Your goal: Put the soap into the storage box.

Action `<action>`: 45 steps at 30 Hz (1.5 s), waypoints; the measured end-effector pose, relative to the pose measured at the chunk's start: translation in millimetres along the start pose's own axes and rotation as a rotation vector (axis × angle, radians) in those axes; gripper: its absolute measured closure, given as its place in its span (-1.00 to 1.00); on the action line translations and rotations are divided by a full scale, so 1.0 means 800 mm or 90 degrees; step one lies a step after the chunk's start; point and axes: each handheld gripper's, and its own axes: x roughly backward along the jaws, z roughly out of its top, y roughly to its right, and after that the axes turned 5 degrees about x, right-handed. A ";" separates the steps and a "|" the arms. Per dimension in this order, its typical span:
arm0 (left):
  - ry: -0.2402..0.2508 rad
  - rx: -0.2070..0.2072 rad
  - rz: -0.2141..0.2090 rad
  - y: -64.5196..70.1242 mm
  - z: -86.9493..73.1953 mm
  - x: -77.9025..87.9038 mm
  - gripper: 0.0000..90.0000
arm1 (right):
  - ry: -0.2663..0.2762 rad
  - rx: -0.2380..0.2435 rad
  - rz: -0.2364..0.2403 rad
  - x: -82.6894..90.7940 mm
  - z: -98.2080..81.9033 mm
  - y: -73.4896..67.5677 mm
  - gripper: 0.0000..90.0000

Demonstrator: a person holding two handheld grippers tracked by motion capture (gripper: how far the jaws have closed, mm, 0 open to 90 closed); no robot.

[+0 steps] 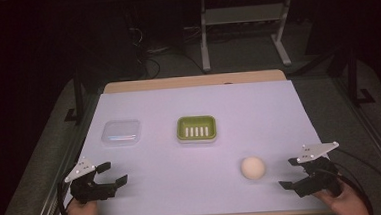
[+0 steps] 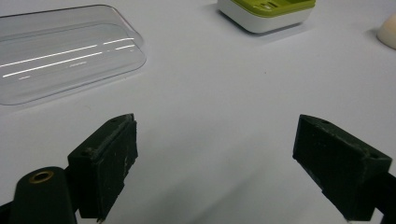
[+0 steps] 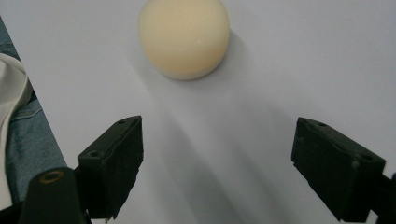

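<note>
While the cream-coloured soap (image 1: 253, 168) lies alone on the white table cover (image 1: 199, 112), near the front edge and to the right of centre, the right gripper (image 1: 302, 173) sits just beside it on its right, much nearer than the other hand. Seen in the right gripper view, the soap (image 3: 184, 36) lies straight ahead of the jaws and a little left of their midline, apart from them, so I judge a short push forward would bring it between them. It looks rounded, with no clear long axis. Those jaws are spread wide, holding nothing. Farther back, near the table's middle, stands the green soap dish (image 1: 196, 128), its white slotted insert bare, nothing in it. To its left lies a clear plastic lid (image 1: 121, 132), flat and empty too. At the front left, the left gripper (image 1: 109, 174) hovers with jaws likewise released, pointing between lid and dish, well apart from the soap.
</note>
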 end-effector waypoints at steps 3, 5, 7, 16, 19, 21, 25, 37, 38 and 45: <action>0.005 -0.003 -0.001 0.001 0.000 0.001 -0.71 | -0.001 0.001 0.004 -0.002 0.004 0.000 -0.65; 0.003 -0.007 -0.006 0.002 0.001 0.000 -0.71 | -0.005 -0.003 0.007 -0.003 0.006 -0.001 -0.65; 0.000 -0.009 -0.005 0.003 0.001 0.000 -0.71 | -0.007 -0.002 0.006 -0.004 0.008 -0.002 -0.65; -0.004 -0.009 -0.005 0.004 0.001 -0.002 -0.71 | -0.030 0.000 0.012 -0.012 0.019 -0.004 -0.66; -0.003 -0.010 -0.004 0.004 0.001 -0.002 -0.71 | -0.040 0.003 0.011 -0.015 0.023 -0.004 -0.66; -0.006 -0.014 -0.008 0.004 0.001 -0.001 -0.71 | -0.045 0.004 0.010 -0.017 0.027 -0.004 -0.66; -0.005 -0.013 -0.008 0.006 0.001 -0.002 -0.71 | -0.048 0.014 0.019 -0.021 0.034 -0.006 -0.66; -0.006 -0.014 -0.005 0.006 0.001 -0.002 -0.71 | -0.078 0.037 0.029 -0.039 0.058 -0.008 -0.67; -0.006 -0.014 -0.005 0.006 0.001 -0.002 -0.71 | -0.082 0.040 0.032 -0.041 0.061 -0.008 -0.67; -0.006 -0.012 -0.002 0.005 0.001 -0.001 -0.71 | -0.096 0.057 0.036 -0.053 0.074 -0.008 -0.67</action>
